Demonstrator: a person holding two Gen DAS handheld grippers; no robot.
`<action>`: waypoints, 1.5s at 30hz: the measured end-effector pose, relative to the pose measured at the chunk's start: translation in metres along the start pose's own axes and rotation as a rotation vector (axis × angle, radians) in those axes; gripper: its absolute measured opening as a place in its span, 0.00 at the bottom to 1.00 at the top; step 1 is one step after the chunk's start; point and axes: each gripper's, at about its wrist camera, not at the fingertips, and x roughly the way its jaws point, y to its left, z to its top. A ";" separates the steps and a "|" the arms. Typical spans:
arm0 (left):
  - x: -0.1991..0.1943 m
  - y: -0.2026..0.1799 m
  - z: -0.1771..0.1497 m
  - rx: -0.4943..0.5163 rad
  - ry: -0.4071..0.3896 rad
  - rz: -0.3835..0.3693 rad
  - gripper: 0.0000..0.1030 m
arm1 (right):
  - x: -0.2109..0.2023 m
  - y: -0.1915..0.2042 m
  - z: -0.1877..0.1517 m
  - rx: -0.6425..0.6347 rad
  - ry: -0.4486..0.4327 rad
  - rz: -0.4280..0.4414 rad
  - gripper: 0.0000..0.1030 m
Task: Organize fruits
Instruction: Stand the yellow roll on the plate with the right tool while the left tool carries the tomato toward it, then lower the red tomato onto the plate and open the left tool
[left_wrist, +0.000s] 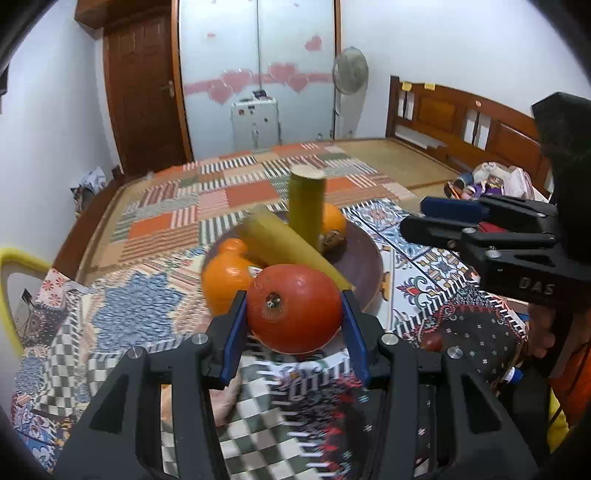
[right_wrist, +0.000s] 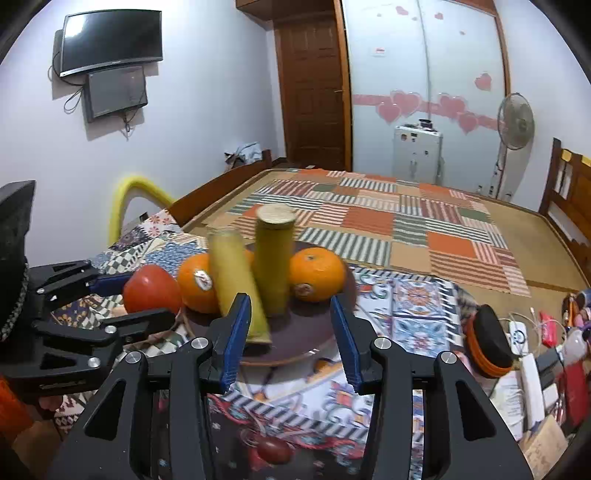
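Note:
My left gripper (left_wrist: 293, 310) is shut on a red tomato (left_wrist: 294, 308) and holds it just in front of the brown plate (left_wrist: 369, 254); the tomato also shows in the right wrist view (right_wrist: 152, 290). The plate (right_wrist: 306, 332) holds two oranges (right_wrist: 317, 274) (right_wrist: 197, 282), an upright green-yellow stalk piece (right_wrist: 272, 258) and a leaning yellow one (right_wrist: 236, 284). My right gripper (right_wrist: 290, 338) is open and empty, just before the plate's near rim. It shows at the right of the left wrist view (left_wrist: 417, 218).
A small dark red fruit (right_wrist: 274, 449) lies on the patterned cloth below my right gripper. A black and orange case (right_wrist: 487, 341) and clutter (right_wrist: 546, 354) sit at the right. A yellow chair back (right_wrist: 136, 195) stands at the left. A bed with patchwork cover (right_wrist: 388, 221) lies beyond.

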 end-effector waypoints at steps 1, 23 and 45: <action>0.003 -0.003 0.003 0.001 0.012 -0.011 0.47 | -0.001 -0.004 -0.002 0.005 -0.002 -0.004 0.40; 0.093 -0.064 0.048 0.156 0.204 -0.007 0.47 | -0.004 -0.058 -0.025 0.111 -0.009 -0.003 0.40; 0.074 -0.061 0.052 0.154 0.125 0.019 0.75 | -0.014 -0.054 -0.023 0.082 -0.012 -0.032 0.40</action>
